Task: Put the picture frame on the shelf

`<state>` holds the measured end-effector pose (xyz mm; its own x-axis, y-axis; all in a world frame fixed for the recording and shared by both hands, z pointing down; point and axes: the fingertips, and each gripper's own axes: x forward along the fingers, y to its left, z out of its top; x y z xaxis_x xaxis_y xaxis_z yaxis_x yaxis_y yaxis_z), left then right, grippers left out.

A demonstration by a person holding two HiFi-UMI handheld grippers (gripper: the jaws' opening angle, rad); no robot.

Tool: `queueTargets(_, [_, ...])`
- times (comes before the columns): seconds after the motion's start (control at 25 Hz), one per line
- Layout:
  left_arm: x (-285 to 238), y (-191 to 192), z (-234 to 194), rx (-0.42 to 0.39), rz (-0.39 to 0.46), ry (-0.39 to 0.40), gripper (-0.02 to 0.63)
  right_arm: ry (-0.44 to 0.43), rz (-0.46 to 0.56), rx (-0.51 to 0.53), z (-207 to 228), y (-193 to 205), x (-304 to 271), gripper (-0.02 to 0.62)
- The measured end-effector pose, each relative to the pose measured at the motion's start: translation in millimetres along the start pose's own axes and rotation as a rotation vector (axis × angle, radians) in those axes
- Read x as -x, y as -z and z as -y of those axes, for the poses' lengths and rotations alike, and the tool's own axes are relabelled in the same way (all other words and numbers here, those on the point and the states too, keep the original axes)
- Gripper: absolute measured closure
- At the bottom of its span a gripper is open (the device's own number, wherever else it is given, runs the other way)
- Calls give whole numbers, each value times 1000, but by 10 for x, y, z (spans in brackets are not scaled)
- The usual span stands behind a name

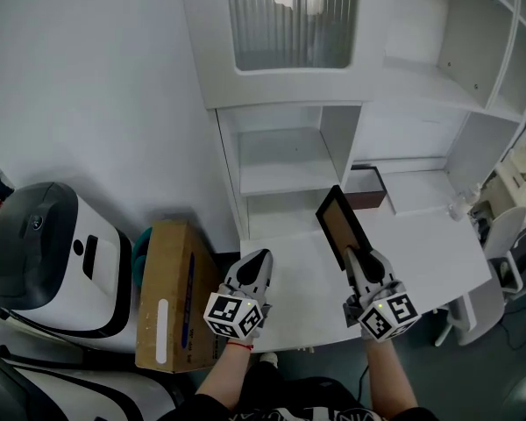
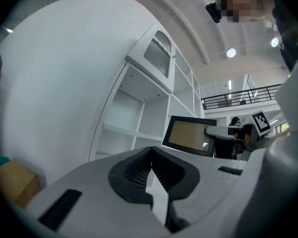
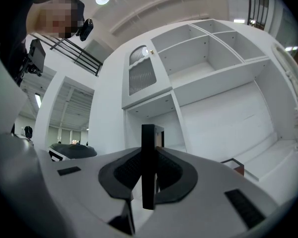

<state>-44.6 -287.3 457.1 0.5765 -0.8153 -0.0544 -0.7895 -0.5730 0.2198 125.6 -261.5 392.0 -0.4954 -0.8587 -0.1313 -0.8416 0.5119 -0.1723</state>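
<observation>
My right tongs (image 1: pixel 356 257) are clamped on the lower edge of the picture frame (image 1: pixel 339 224) — it is held in the air above the desk (image 1: pixel 430 244), in front of the white shelf (image 1: pixel 285 175). My left tongs (image 1: pixel 255 264) are together and empty — over the desk's near left corner.

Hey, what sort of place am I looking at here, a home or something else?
Probably a large hall or lab with a mock room set up, not a home: the white shelf unit stands under a high ceiling with round lights, and a railed upper gallery shows beyond it.
</observation>
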Motion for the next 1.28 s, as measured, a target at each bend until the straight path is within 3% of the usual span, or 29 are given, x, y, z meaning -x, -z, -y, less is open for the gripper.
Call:
queueTargets(0.32, [-352, -21, -196, 17, -7, 65, 598, 51, 32, 6, 99, -116, -264, 543])
queueTargets(0.64, [-492, 143, -366, 27, -67, 121, 600, 106, 76, -19, 130, -190, -504, 543])
queueTargets(1.28, [-725, 132, -447, 13, -74, 75, 598, 69, 48, -12, 454, -225, -1187, 543])
